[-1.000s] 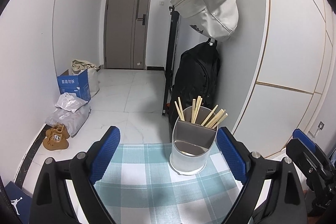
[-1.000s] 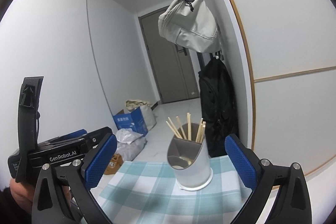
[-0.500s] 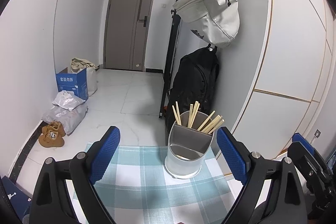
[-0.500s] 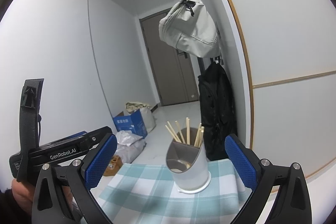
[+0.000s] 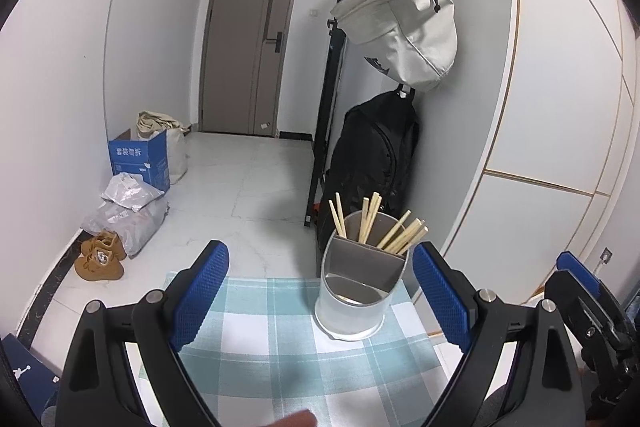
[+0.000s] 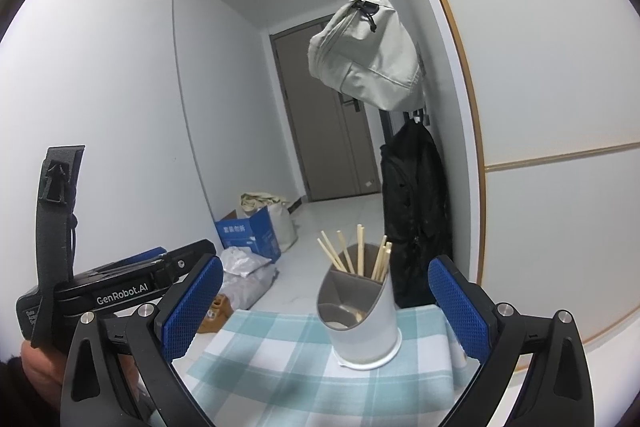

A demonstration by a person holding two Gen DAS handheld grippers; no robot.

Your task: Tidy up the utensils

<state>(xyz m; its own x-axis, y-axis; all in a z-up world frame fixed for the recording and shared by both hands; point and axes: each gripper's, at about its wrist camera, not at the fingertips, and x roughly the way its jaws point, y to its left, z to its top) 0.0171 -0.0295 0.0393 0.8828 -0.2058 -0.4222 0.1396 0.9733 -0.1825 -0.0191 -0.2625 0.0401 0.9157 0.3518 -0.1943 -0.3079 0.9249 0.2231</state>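
Both views shifted slightly since earlier; holder barely moved in frame. Left claw [image 5: 320, 291] wide apart, empty. Right claw [image 6: 326, 301] apart, empty. Utensil holder [image 5: 354, 291] upright on checked cloth [image 5: 272, 347], chopsticks [image 5: 376, 223] in rear compartment, dead ahead between both; neither nearer.

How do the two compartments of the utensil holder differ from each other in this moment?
The back compartment of the utensil holder has the taller wall, while the front compartment is cut lower. The back compartment holds the wooden chopsticks, leaning at different angles; the front compartment shows no utensils, only its shiny bottom. Both share one grey round body, standing upright on the checked cloth.
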